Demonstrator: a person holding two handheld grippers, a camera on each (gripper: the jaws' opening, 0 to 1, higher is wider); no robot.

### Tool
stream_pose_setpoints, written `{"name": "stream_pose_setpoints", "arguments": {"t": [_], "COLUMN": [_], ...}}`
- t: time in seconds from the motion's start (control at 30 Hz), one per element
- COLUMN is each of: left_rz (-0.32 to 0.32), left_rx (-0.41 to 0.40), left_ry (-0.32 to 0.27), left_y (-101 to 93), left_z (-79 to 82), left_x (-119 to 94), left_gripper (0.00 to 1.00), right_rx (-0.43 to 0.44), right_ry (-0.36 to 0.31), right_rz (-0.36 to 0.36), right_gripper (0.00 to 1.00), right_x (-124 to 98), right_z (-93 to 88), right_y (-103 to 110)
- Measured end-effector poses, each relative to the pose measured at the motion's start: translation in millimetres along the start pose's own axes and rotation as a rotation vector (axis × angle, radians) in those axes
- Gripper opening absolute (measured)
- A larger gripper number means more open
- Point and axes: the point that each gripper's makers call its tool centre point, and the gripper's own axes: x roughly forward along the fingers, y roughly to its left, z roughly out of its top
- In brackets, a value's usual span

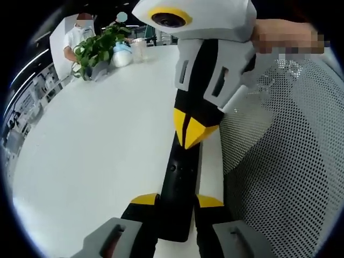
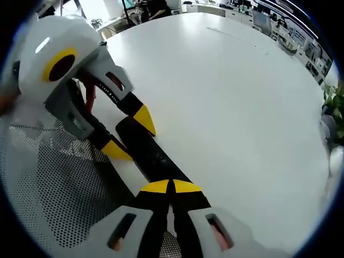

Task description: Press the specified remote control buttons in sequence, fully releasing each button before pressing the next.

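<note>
**Black remote steadied by 1 gripper, pressed by the other**

Black and slim, the remote control [image 1: 180, 183] lies flat on the white table [image 1: 97, 161], close to its edge, with a mesh chair back [image 1: 290, 177] just beside it. In the left gripper view, the left gripper [image 1: 176, 201] straddles the near end of the remote, its 2 yellow-tipped jaws set against either side; this hold apparently keeps the body from sliding under a press. Farther along the remote, the right gripper [image 1: 189, 134] points down with its 2 jaws drawn together into 1 tip, which rests on or just above the button face; contact cannot be confirmed. The narrowed tip suits a single small button. In the right gripper view the same layout appears reversed: the right gripper [image 2: 171, 186] nearest, the remote [image 2: 145, 148] beyond it, then the left gripper [image 2: 131, 134]. At the far table edge stand a potted plant [image 1: 97, 48] and a clear cup [image 1: 138, 49].
</note>
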Motion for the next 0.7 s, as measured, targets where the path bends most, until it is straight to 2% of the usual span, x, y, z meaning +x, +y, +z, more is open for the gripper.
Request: {"name": "stream_pose_setpoints", "arguments": {"t": [0.23, 0.33, 0.4, 0.47, 0.6, 0.7], "left_rz": [0.051, 0.06, 0.061, 0.058, 0.04, 0.025], "left_rx": [-0.071, -0.088, -0.09, -0.088, -0.068, -0.08], "left_ry": [-0.008, -0.026, -0.038, -0.037, -0.025, -0.008], "left_y": [-6.5, -6.4, -6.5, -7.0, -6.7, -9.2], "left_z": [-0.9, -1.8, -2.4, -3.3, -8.4, -13.8], "left_x": [0, -2, -2, -2, -8, -11], "left_gripper": [0.26, 0.26, 0.26, 0.26, 0.26, 0.25], "right_rx": [0.027, 0.001, -0.029, -0.021, -0.028, -0.044], "right_ry": [0.009, 0.01, 0.02, 0.027, -0.001, 0.016], "right_rz": [0.058, 0.072, 0.072, 0.071, 0.081, 0.101], "right_gripper": [0.0, 0.0, 0.0, 0.0, 0.0, 0.0], "right_x": [-1, -1, -1, -1, -2, -1], "right_z": [-2.5, -2.9, -2.5, -2.6, -4.5, -4.3], "right_y": [-2, 0, 1, 1, 2, 2]}}
